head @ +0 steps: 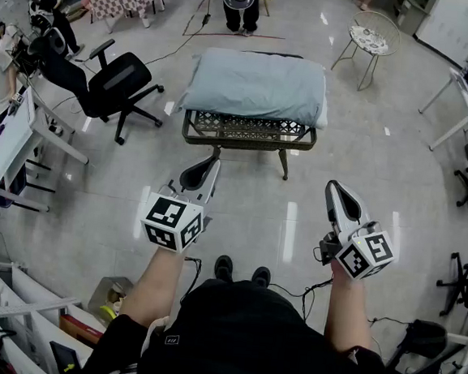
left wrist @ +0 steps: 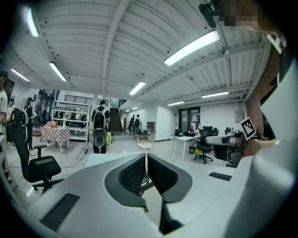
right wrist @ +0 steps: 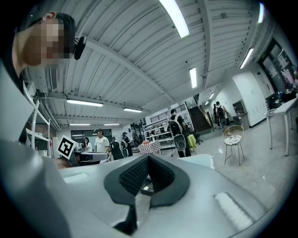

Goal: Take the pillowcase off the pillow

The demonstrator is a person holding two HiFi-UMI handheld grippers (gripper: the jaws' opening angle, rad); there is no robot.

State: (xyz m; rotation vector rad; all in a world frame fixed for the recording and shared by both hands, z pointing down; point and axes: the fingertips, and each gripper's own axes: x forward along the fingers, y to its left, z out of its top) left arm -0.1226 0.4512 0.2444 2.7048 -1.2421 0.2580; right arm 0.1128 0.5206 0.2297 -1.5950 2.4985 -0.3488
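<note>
Pale blue-grey fabric marks the pillowcase (head: 255, 85), which is on the pillow and covers nearly all of it; a sliver of white shows at the pillow's right end (head: 322, 115). The pillow lies lengthwise on a dark wicker table (head: 247, 131) in the upper centre of the head view, on a glossy grey floor.

Both grippers are held low in the frame, well apart from the pillow and touching nothing. The left gripper (head: 210, 165) sits at lower centre-left, its marker cube (head: 172, 222) toward the person, its tip pointing up the frame at the table's left leg. Its own view shows the ribbed black pads drawn together with only a hairline slit between them and nothing in it. The right gripper (head: 334, 189) sits at lower centre-right, angled slightly inward, and its jaws are likewise pressed together and empty.

A black office chair (head: 116, 86) stands at upper left of the head view, just left of the table. A round wire chair (head: 371, 41) stands at upper right. A person (head: 239, 2) stands at the top edge, behind the table.
</note>
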